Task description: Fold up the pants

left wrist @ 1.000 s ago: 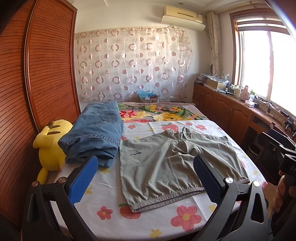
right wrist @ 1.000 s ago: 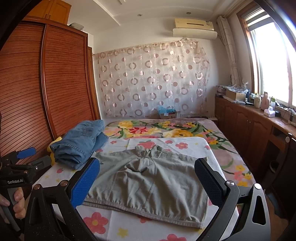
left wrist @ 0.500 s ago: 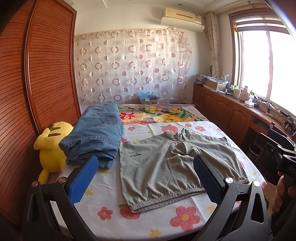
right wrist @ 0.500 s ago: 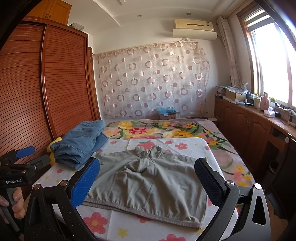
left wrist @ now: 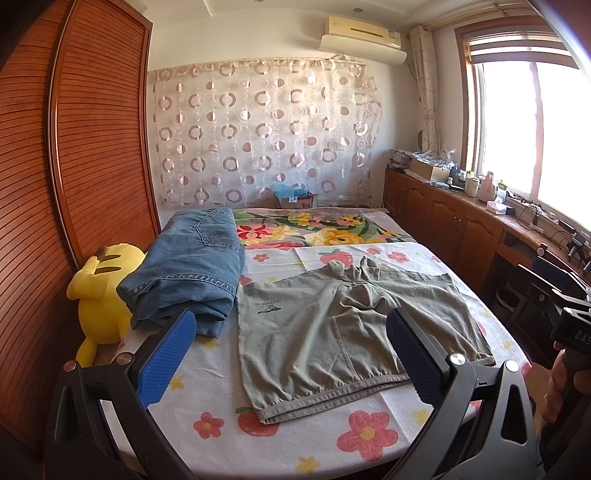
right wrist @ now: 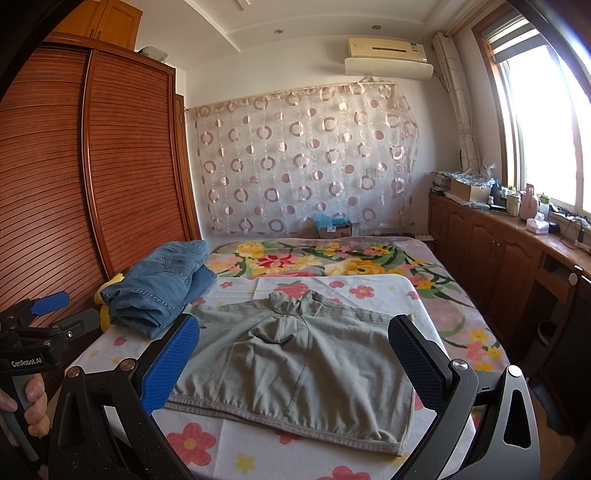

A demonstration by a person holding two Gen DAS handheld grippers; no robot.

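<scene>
Grey-green shorts [right wrist: 295, 354] lie spread flat near the bed's [right wrist: 461, 332] front edge. Folded jeans [right wrist: 162, 284] sit at its left edge. The right claw [right wrist: 291, 365] gapes wide above the shorts.

Shorts [left wrist: 343, 336] flat on bed [left wrist: 221, 354], folded jeans [left wrist: 192, 273] just left, plush toy [left wrist: 99, 291] beyond them

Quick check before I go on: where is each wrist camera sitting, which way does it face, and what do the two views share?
Left wrist: on the left gripper at the bed's near edge, facing the curtain wall across the grey shorts; its open blue pads frame them, and the right hand shows at the right edge.
Right wrist: on the right gripper, further right, facing the same way; the left hand shows lower left.
Shared: shorts, folded jeans, yellow plush, air conditioner.
</scene>
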